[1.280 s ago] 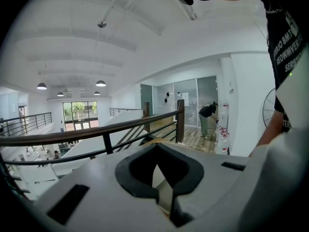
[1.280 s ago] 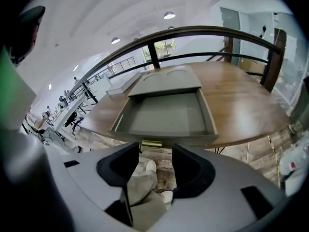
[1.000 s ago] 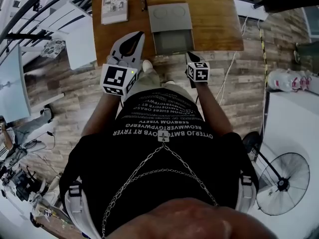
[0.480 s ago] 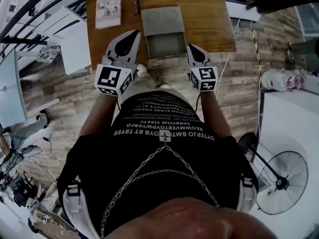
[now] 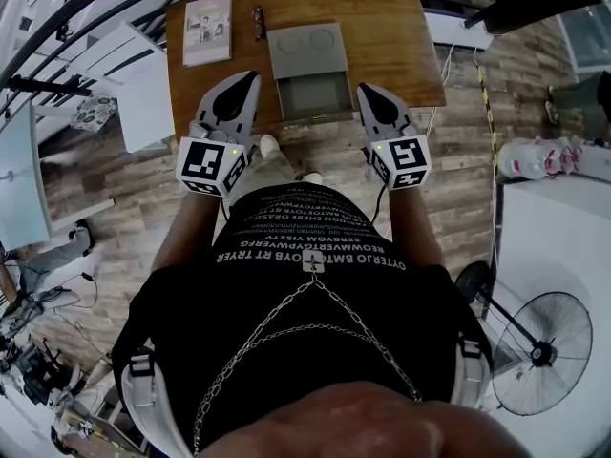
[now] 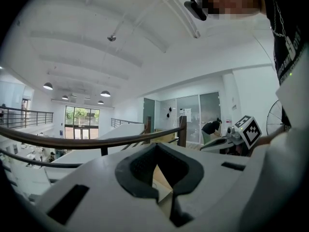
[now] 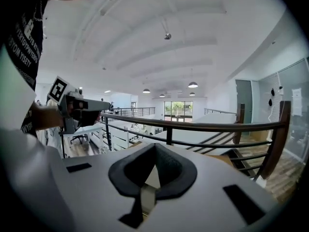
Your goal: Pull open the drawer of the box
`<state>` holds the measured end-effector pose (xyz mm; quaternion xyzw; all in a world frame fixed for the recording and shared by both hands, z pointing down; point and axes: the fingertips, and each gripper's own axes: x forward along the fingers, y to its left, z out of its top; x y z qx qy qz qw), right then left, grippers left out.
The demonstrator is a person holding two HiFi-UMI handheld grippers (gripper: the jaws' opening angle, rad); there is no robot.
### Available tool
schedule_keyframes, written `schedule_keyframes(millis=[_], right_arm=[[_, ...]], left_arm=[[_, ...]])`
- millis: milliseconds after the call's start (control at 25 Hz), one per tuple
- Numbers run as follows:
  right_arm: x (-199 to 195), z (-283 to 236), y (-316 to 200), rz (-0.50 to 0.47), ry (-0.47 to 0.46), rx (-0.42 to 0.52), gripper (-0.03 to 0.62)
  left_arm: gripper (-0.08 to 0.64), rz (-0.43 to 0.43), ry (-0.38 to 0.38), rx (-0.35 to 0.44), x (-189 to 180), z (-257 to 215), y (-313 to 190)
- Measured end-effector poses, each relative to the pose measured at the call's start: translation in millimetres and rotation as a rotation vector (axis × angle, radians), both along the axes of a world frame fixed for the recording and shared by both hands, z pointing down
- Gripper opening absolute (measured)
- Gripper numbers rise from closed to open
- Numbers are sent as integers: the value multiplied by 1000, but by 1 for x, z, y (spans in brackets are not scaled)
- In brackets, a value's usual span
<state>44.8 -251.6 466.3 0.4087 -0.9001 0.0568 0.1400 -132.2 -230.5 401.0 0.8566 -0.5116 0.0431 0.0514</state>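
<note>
1. Left claw (image 5: 239,86): the jaws are pressed together at the tips, with nothing between them. It is held in the air over the near edge of the table (image 5: 387,27), pointing away from the person.

2. Right claw (image 5: 370,95): the jaws are pressed together at the tips, with nothing between them. It is held level with the left claw, and the two are well apart.

3. Box (image 5: 305,41): grey, standing on the table ahead of both claws and between their lines of aim. Its drawer (image 5: 312,93) stands open toward the person. The drawer front lies between the two claw tips, nearer the right one. Neither claw touches it.

4. Other items: a book (image 5: 207,29) lies ahead of the left claw. A pair of glasses (image 5: 259,22) lies between the book and the box.

5. Each claw's own view shows a railing (image 7: 217,127) beyond the jaws, with the opposite claw at the side.
</note>
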Motion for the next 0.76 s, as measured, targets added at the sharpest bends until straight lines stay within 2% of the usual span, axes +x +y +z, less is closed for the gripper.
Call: schedule_keyframes(millis=[280,760], right_arm=[[5,0,3,-6,24,8,-5],[5,-4,14,-10,4,5,-5]], left_arm=[[5,45,0,-25,13,7,-2],[5,87,-25,-28,21,-1,10]])
